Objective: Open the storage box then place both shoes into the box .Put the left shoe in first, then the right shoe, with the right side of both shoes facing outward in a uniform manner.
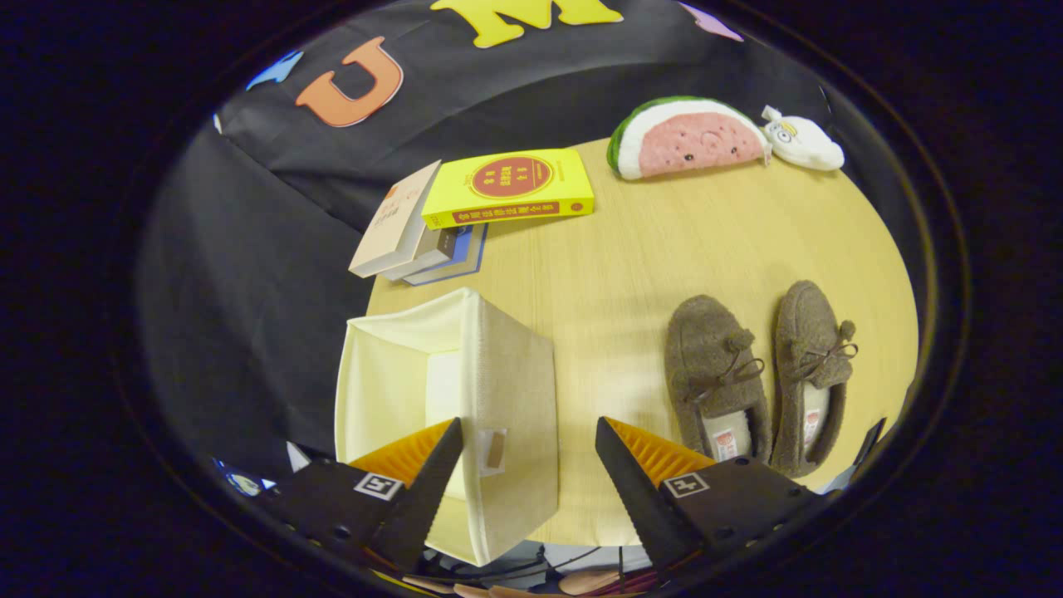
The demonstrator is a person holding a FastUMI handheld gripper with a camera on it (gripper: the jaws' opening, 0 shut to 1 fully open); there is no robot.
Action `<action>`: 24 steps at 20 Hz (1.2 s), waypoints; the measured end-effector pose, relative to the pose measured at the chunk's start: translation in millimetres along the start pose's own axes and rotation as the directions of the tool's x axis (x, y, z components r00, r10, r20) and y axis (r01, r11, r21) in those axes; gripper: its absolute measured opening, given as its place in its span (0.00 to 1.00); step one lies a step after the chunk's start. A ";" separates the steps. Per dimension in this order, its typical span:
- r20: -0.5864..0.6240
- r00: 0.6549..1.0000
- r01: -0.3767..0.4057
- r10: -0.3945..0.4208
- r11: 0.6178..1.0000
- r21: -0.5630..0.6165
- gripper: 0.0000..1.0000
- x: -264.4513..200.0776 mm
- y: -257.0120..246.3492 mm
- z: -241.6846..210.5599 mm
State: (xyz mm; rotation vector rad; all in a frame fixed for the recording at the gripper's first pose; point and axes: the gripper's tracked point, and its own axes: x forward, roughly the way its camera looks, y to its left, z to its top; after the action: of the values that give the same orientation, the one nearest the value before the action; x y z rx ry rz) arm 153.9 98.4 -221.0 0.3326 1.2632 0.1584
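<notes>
In the gripper view, your gripper [527,465] hangs above the near edge of the round wooden table [614,266] with its fingers spread wide apart and nothing between them but the table and the near corner of the storage box [453,407]. The box is a cream fabric one with its top open, so you look straight down into its pale inside; it stands at the table's near left edge, and your left finger [423,482] overlaps its near wall, where a small tab [495,448] shows on the box's side just beside the fingertip. Your right finger [635,482] sits over bare table, apart from the box and apart from the shoes. Those shoes are a pair of brown fuzzy slippers lying side by side to the right of the box, toes pointing away from you and heels toward you: the left-lying shoe [714,374] is just ahead of and beside your right finger, and the right-lying shoe [810,365] lies close beside it, nearer the table's right edge. Both have a small bow with pompoms on top and a label on the insole. Neither shoe is in the box. Beyond the box, at the far left of the table, a yellow book [508,187] rests on a stack of books [407,228]. At the far side lie a watermelon-slice plush [685,141] and, touching its right end, a small white plush [801,141].
</notes>
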 end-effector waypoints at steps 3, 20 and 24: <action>0.034 0.994 0.101 -0.100 0.994 -0.030 0.89 -3.8 -42.5 8.8; -0.074 0.849 0.500 -0.523 0.842 -0.205 0.44 17.5 -199.8 -24.2; -0.113 0.864 0.465 -0.490 0.864 -0.194 0.25 29.4 -201.9 -27.4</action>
State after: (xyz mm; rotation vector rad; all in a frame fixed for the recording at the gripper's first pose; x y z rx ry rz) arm 123.5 -78.5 -321.7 -0.1451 1.4445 -0.1447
